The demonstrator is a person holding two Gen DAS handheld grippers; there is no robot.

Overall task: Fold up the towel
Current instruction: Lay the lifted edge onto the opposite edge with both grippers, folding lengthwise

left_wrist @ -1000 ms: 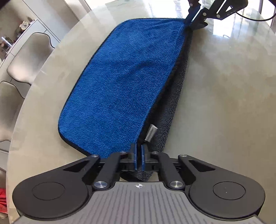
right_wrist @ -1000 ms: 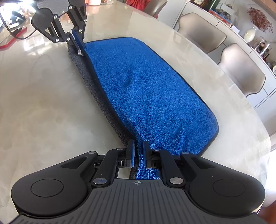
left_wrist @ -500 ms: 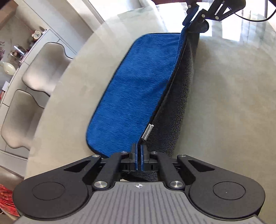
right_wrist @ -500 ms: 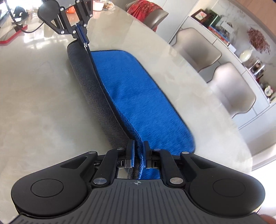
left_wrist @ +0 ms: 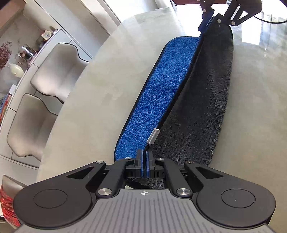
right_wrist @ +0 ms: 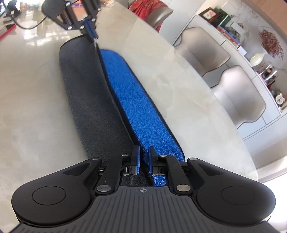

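The towel (left_wrist: 161, 93) is blue on one face and dark grey on the other (left_wrist: 200, 107). It lies on the round marble table (left_wrist: 93, 107). My left gripper (left_wrist: 145, 154) is shut on one corner, next to a white tag (left_wrist: 153, 136). My right gripper (right_wrist: 144, 152) is shut on the other corner of the same edge. That edge is lifted and carried over the blue face, so the grey underside (right_wrist: 93, 100) stands up along the fold. Each gripper shows in the other's view: the right one (left_wrist: 206, 18) and the left one (right_wrist: 89, 28).
Two pale chairs (left_wrist: 35, 93) stand beyond the table edge, also in the right wrist view (right_wrist: 233, 86). Shelves with ornaments (right_wrist: 265, 53) line the wall behind. A red cloth (right_wrist: 148, 9) hangs over another chair. A cable (right_wrist: 30, 25) trails on the table.
Both grippers have lifted the held edge and carried it across the towel. The visible blue face has narrowed and more grey underside shows.
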